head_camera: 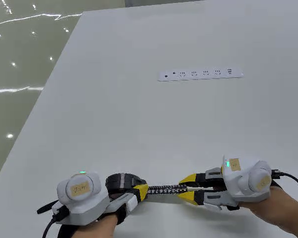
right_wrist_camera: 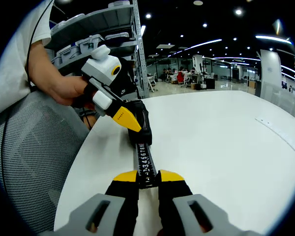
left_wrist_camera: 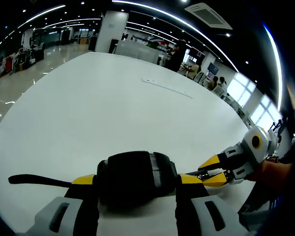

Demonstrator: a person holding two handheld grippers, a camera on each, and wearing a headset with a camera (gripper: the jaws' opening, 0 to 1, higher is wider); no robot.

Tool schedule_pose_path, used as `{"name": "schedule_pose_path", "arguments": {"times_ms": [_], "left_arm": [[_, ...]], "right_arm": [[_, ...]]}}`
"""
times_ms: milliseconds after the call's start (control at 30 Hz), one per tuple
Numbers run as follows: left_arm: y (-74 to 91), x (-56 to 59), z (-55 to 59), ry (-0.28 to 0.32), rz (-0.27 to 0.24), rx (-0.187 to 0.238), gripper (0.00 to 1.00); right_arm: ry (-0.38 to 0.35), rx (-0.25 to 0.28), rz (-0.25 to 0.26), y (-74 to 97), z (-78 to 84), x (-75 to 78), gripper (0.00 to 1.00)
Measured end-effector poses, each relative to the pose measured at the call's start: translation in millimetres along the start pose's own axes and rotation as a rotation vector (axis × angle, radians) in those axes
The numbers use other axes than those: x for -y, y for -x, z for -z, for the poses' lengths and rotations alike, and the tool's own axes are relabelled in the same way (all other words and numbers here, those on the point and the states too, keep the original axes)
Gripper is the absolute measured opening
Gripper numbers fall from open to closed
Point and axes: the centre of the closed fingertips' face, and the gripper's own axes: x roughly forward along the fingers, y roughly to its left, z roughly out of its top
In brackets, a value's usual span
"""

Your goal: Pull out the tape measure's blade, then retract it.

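A black tape measure case [head_camera: 121, 182] lies near the table's front edge, clamped between the yellow-tipped jaws of my left gripper [head_camera: 137, 193]. In the left gripper view the case [left_wrist_camera: 136, 175] sits between the jaws, its black strap trailing left. A short length of black blade with white numbers [head_camera: 164, 190] runs right from the case. My right gripper [head_camera: 187, 189] is shut on the blade's end; in the right gripper view the blade [right_wrist_camera: 144, 164] leads from the jaws up to the case [right_wrist_camera: 141, 121].
A white power strip [head_camera: 200, 74] lies flat farther back on the white table [head_camera: 139, 109]. The table's left edge drops to a glossy floor. A mesh chair back [right_wrist_camera: 34, 157] and shelving stand behind the left hand.
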Motion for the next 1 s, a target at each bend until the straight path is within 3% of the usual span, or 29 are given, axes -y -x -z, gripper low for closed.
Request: {"name": "schedule_pose_path", "arguments": {"times_ms": [333, 1000], "left_arm": [[-0.1, 1.1, 1.1, -0.044, -0.009, -0.006, 0.58], [-0.2, -0.3, 0.3, -0.03, -0.016, 0.015, 0.62]], "right_arm": [[0.013, -0.025, -0.002, -2.2, 7.1, -3.4, 0.13], [0.026, -0.021, -0.003, -3.1, 2.3, -5.6, 0.13]]}}
